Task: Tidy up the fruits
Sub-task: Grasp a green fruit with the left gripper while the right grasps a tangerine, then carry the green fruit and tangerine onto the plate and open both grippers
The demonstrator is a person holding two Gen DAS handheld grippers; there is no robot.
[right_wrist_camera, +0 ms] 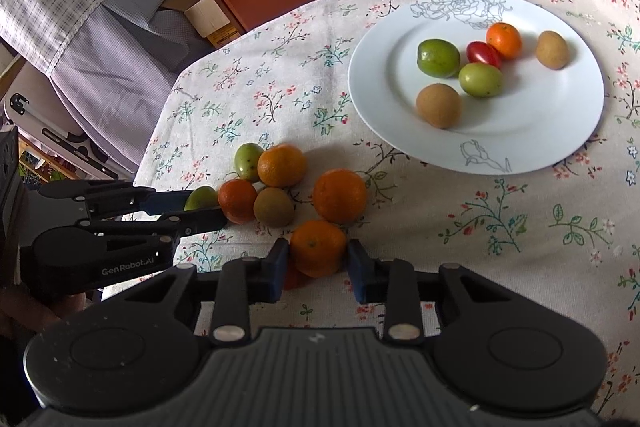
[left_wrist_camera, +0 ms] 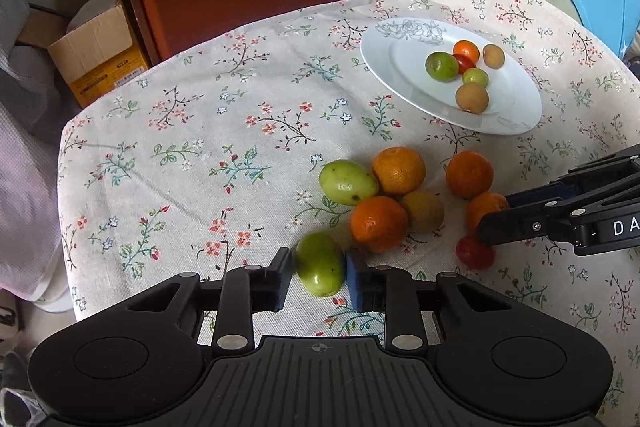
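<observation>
Both grippers at the fruit pile, each w/ a fruit between its pads.

Left gripper [left_wrist_camera: 319, 277] closes on a green fruit [left_wrist_camera: 320, 264]; right gripper [right_wrist_camera: 318, 262] brackets an orange [right_wrist_camera: 318, 253], contact looks made but can't tell if firm. Both fruits sit on the table [left_wrist_camera: 180, 167] near the pile. Judgement: squeeze gently, lift straight up so neighbours, esp. the red tomato [left_wrist_camera: 475, 253], don't roll, then carry to the plate [right_wrist_camera: 520, 147] and set down in a free spot.

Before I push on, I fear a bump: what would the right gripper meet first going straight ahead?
The orange already between the right gripper's fingers; beyond it, probably the bigger orange, though depth is unclear.
</observation>
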